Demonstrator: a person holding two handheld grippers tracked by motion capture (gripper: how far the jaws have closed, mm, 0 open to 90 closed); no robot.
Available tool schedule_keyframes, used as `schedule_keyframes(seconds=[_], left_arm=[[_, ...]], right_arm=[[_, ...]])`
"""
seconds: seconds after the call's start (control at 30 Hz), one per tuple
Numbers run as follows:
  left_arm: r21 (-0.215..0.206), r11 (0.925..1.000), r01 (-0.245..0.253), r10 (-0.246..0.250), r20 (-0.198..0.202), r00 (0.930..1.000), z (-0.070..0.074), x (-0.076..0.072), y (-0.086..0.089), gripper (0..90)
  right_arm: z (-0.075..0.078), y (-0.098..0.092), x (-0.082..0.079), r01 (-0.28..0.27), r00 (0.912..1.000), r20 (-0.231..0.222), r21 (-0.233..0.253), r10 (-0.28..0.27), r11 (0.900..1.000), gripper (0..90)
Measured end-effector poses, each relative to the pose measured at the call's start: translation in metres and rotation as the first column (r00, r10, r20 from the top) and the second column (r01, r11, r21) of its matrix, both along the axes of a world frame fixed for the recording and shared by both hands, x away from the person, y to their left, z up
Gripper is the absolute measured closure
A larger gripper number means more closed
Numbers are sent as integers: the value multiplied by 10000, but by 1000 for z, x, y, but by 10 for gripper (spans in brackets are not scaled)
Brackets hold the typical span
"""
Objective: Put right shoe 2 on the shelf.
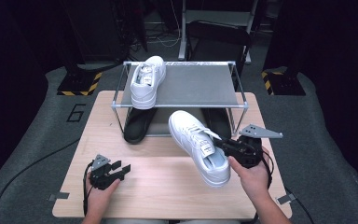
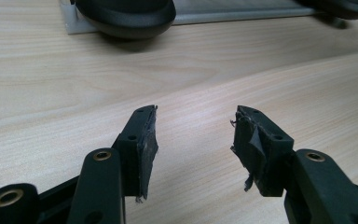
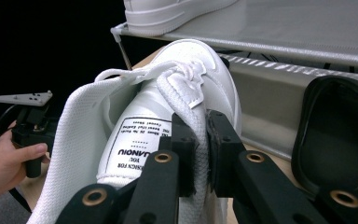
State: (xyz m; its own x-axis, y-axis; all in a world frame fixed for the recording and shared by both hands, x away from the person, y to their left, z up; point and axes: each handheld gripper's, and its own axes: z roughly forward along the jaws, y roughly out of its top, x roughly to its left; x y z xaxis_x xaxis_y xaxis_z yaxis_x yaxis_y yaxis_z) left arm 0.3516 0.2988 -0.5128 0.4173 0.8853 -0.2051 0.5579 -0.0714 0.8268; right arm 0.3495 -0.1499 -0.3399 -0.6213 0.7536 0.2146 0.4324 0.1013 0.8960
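A white sneaker (image 1: 197, 145) hangs tilted above the table's middle right, toe toward the rack. My right gripper (image 1: 220, 143) is shut on the side wall of its collar (image 3: 196, 140), beside the labelled tongue. A second white sneaker (image 1: 147, 82) rests on the left of the rack's top shelf (image 1: 191, 84). A black shoe (image 1: 139, 125) lies on the lower shelf at left, seen close in the left gripper view (image 2: 126, 16); another black shoe (image 3: 338, 135) lies at the lower right. My left gripper (image 1: 121, 167) rests open low over the bare wood at front left (image 2: 193, 140).
The two-tier metal rack (image 1: 179, 105) stands at the table's far edge. The wooden table (image 1: 163, 186) has open surface in front. A chair and equipment stand on the dark floor behind. Cables trail from both grippers.
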Motion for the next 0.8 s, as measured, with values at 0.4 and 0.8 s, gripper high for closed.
schedule_keyframes(seconds=[0.4, 0.8], left_arm=[[44, 10000, -9, 8, 45, 10000, 0, 0, 0, 489], [42, 10000, -10, 10, -12, 10000, -1, 0, 0, 489]], right_arm=[[23, -7, 3, -64, 9998, 180, 86, 62, 9999, 824], [41, -11, 19, 61, 9995, 317, 324, -71, 9995, 824]])
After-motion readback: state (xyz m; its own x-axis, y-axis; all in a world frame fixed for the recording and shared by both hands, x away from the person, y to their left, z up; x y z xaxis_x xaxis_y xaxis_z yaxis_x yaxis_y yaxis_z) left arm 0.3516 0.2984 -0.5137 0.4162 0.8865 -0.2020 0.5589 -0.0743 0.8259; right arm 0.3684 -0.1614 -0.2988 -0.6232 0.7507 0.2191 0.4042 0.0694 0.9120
